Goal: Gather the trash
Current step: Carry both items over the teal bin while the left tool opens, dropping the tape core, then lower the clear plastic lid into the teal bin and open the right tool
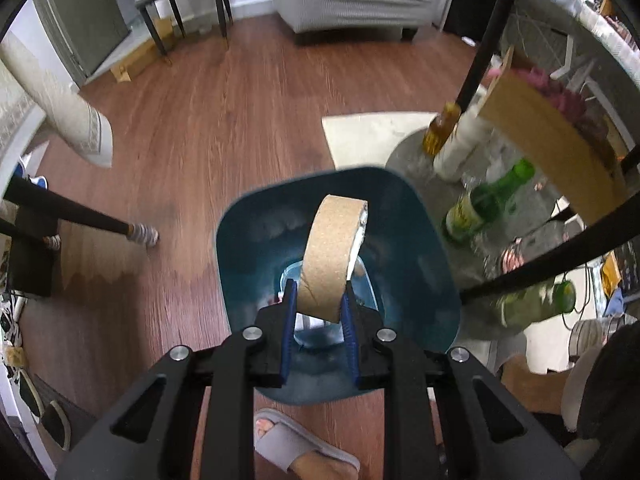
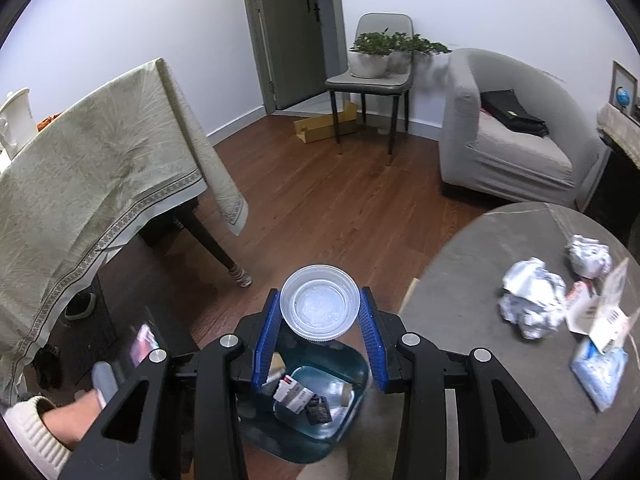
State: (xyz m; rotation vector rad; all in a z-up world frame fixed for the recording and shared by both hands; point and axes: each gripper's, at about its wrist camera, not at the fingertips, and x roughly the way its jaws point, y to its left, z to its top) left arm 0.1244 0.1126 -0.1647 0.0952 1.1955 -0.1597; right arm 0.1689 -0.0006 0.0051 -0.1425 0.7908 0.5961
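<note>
A cardboard tape roll [image 1: 334, 256] is being gripped by the left gripper [image 1: 319, 300] fingers at frame centre above the blue bin [image 1: 424, 240], while a clear plastic lid [image 2: 320, 302] is being clamped by the right gripper [image 2: 320, 312] fingers over the same bin, lower centre.

bin [image 2: 320, 420] sits on the floor [image 2: 320, 208] left of the table [image 2: 480, 288].

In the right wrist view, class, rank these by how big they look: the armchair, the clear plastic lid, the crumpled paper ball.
1. armchair, largest though farthest.
2. clear plastic lid and nearer crumpled paper ball: they look alike, and the lid sits closest to the camera, so no ranking.
</note>
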